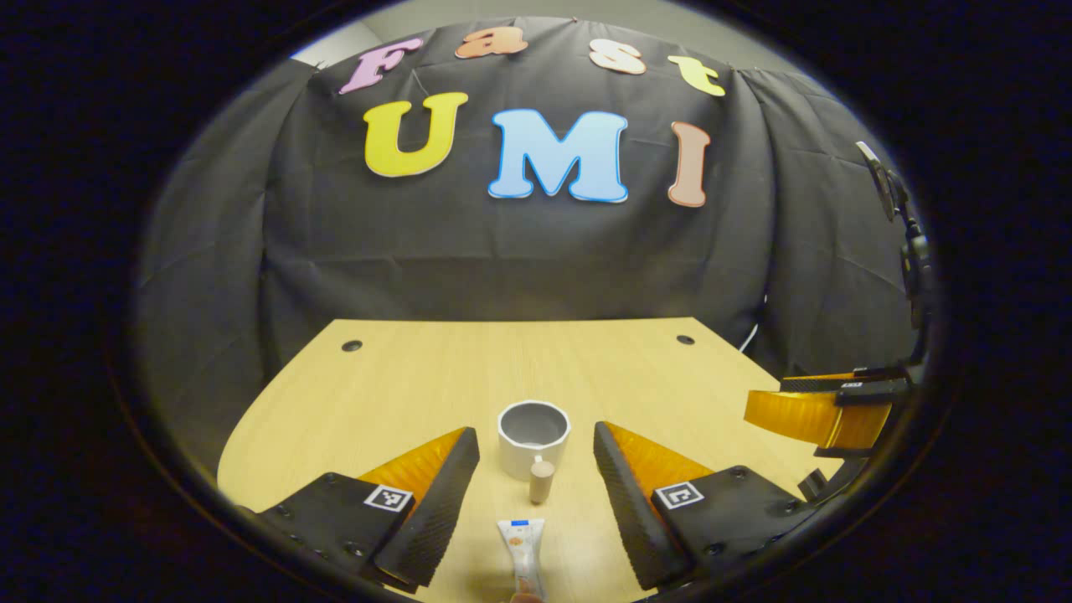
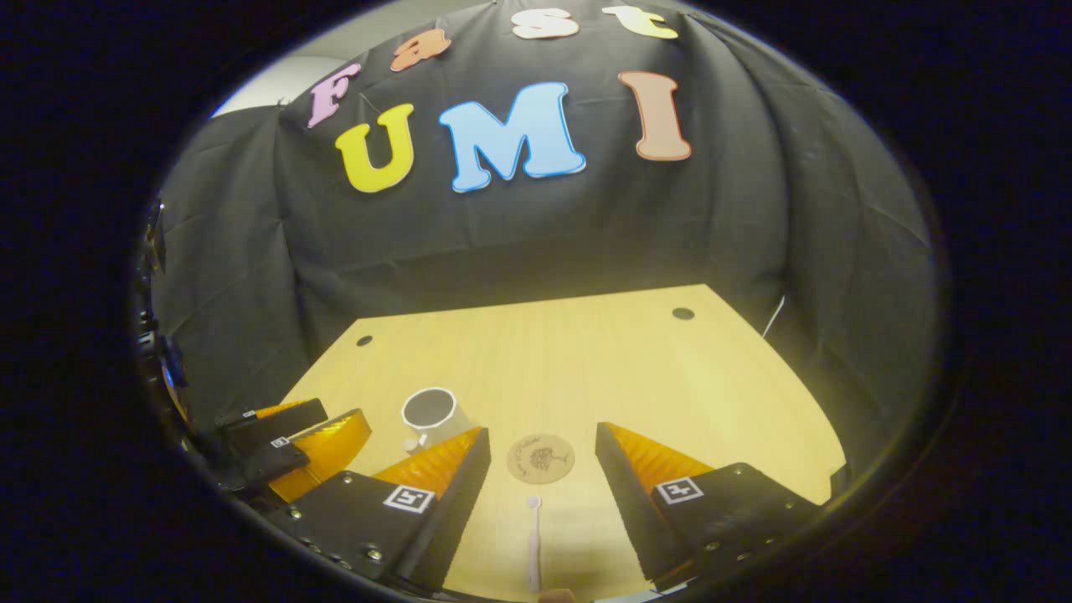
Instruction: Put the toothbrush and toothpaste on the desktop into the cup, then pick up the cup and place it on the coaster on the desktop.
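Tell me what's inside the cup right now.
The cup looks empty: only its grey inner wall shows. Its bottom is hidden by the rim. The toothpaste and toothbrush lie on the desktop.

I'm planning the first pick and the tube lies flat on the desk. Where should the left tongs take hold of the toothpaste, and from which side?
Grip the toothpaste across its flat body, probably just behind the wide crimped end. It lies lengthwise between the open left tongs, pointing toward the cup, so come straight down from above, one finger on each long edge.

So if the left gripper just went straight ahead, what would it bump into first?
Probably the toothpaste lying between its open fingers, then the small wooden cylinder and the cup beyond; depth is hard to judge.
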`<state>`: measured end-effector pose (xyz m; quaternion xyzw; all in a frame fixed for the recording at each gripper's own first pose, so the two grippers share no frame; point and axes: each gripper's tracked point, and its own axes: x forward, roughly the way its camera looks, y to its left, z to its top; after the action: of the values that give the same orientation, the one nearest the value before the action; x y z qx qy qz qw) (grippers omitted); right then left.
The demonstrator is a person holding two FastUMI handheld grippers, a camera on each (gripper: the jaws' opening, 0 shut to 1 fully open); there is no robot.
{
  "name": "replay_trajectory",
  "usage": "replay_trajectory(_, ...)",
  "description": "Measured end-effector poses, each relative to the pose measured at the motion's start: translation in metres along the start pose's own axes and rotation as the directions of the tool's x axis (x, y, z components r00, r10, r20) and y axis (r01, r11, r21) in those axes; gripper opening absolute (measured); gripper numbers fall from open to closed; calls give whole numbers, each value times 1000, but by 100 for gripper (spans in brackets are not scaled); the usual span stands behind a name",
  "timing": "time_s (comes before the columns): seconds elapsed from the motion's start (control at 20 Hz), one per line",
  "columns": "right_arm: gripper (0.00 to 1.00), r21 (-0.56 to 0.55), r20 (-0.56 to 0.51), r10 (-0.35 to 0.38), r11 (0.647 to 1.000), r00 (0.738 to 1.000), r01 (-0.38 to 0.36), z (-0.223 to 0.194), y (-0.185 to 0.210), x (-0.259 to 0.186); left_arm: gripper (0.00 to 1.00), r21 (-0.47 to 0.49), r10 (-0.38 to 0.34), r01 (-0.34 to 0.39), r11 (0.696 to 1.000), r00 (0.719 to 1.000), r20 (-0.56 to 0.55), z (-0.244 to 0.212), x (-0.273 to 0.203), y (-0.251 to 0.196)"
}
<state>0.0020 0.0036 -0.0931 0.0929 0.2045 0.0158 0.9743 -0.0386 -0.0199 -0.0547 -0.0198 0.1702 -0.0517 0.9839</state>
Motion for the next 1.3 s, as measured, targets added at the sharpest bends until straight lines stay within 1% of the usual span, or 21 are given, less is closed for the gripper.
replay_trajectory(0.15, 81, 11, -83, 4, 1000, 997, -3, -12, 3, 9, 90, -19, -5, 4, 1000, 998, -70, -11, -6, -2)
replay_trajectory(0.25, 81, 11, -122, 7, 1000, 993, -6, -17, 2, 13, 88, -26, -4, 1, 1000, 995, -100, -16, -7, -2)
replay_trajectory(0.3, 81, 7, -139, 7, 1000, 990, -6, -20, 2, 14, 92, -28, -1, -3, 1000, 993, -115, -18, -7, -2)
replay_trajectory(0.4, 81, -3, -174, 6, 1000, 985, -6, -27, 4, 17, 88, -38, -2, -4, 999, 989, -146, -21, -8, -2)
replay_trajectory(0.55, 81, -20, -236, 4, 1000, 972, -9, -39, 7, 23, 89, -44, -1, -9, 999, 977, -215, -37, -6, 1)
replay_trajectory(0.7, 81, -20, -300, 14, 1000, 954, -21, -53, 11, 26, 90, -47, 2, -16, 999, 957, -291, -62, 5, 5)
replay_trajectory(0.75, 81, -18, -326, 11, 1000, 945, -18, -57, 12, 28, 90, -47, 4, -21, 999, 947, -321, -71, 8, 7)
replay_trajectory(0.8, 81, -19, -353, 5, 1000, 935, -12, -63, 11, 30, 88, -48, 7, -26, 999, 936, -352, -82, 9, 11)
replay_trajectory(0.85, 81, -28, -386, -6, 1000, 923, -6, -81, 4, 32, 88, -48, 9, -29, 998, 923, -386, -92, 13, 12)
replay_trajectory(0.95, 81, -41, -444, -17, 999, 896, -1, -97, 2, 30, 87, -65, 2, -36, 997, 892, -452, -111, 12, 14)
replay_trajectory(1.0, 81, -51, -472, -23, 999, 881, -1, -104, 2, 29, 90, -79, -7, -37, 996, 870, -493, -125, 10, 13)
replay_trajectory(1.05, 81, -62, -499, -28, 998, 866, -3, -111, 1, 30, 88, -83, -9, -42, 996, 841, -542, -137, 7, 15)
replay_trajectory(1.1, 81, -71, -525, -30, 997, 851, -8, -120, 2, 30, 91, -76, -2, -52, 996, 817, -577, -148, 7, 17)
replay_trajectory(1.15, 81, -76, -551, -29, 997, 834, -15, -128, 4, 31, 92, -69, 7, -61, 996, 802, -598, -156, 7, 20)
replay_trajectory(1.2, 81, -80, -572, -30, 997, 820, -19, -137, 5, 31, 89, -70, 7, -63, 996, 787, -617, -165, 6, 22)
replay_trajectory(1.25, 81, -82, -591, -29, 996, 806, -24, -142, 7, 32, 92, -74, 6, -68, 995, 773, -635, -170, 6, 23)
replay_trajectory(1.3, 81, -81, -606, -27, 996, 795, -28, -148, 8, 32, 92, -74, 6, -71, 995, 758, -652, -176, 6, 23)
